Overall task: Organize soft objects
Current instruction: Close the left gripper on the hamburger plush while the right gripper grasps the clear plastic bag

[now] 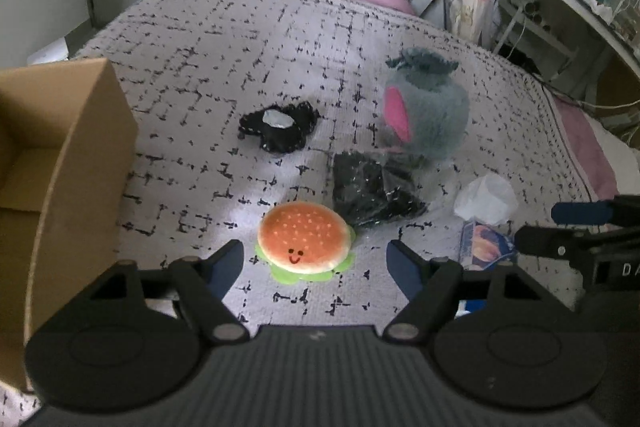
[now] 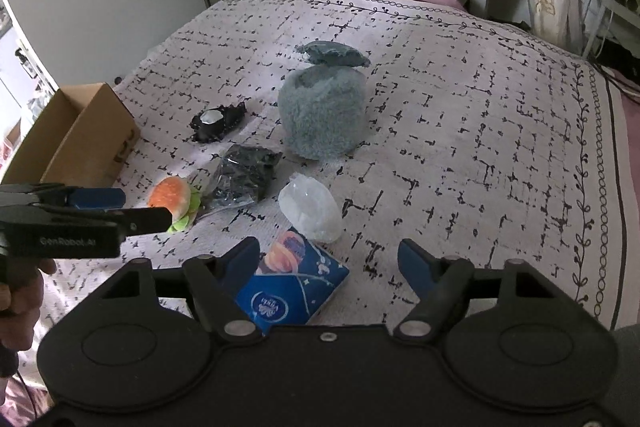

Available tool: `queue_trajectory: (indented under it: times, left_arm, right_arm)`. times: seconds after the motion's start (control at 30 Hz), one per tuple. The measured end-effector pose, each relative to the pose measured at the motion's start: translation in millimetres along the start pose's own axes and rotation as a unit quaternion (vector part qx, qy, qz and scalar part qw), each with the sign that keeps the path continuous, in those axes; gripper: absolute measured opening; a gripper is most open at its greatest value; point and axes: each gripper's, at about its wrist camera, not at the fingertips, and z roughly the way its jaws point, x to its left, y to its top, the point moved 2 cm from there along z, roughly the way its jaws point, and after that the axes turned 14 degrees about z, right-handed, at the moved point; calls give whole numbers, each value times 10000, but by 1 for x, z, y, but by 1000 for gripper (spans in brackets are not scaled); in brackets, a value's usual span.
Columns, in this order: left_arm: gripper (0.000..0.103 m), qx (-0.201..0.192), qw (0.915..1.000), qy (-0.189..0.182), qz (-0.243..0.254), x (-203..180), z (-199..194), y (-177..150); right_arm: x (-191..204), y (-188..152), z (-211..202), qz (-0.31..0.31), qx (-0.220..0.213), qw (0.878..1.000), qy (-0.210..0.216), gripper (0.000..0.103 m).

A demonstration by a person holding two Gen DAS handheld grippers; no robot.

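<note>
Cardboard box [image 1: 60,163] at left on bed [image 1: 224,43], contents unseen, burger plush [image 1: 303,243] before wide-open empty left tool [image 1: 315,259], tissue pack [image 2: 292,283] by wide-open empty right tool [image 2: 328,259].

Both claws, left claw [image 1: 315,259] and right claw [image 2: 328,261], point steeply downward, jaws spread, gripping nothing.

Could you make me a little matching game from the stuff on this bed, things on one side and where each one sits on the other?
Things:
1. burger plush
2. blue tissue pack
3. cardboard box
4. grey fluffy toy

Places:
A. at the left edge of the bedspread
B. furthest back of the four, standing tall
C. in front of the open left gripper
D. just ahead of the open right gripper, nearer its left finger

Pairs: 1-C, 2-D, 3-A, 4-B
</note>
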Motion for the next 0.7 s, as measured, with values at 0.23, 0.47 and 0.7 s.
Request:
queue_trajectory:
  times: [0.23,0.47,0.7]
  left_arm:
    - [71,69,9999,-35,-76,2,18,2]
    - [52,137,9998,-25,-162,1,29,0]
    - [47,84,9996,-67,-264,3,13,-1]
  right_arm:
    - [10,4,17,-231,31,9997,-68,72]
    - [15,9,35,-333,47,9992,-229,68]
    - [24,10,49,-444,-34,9985,-314,40]
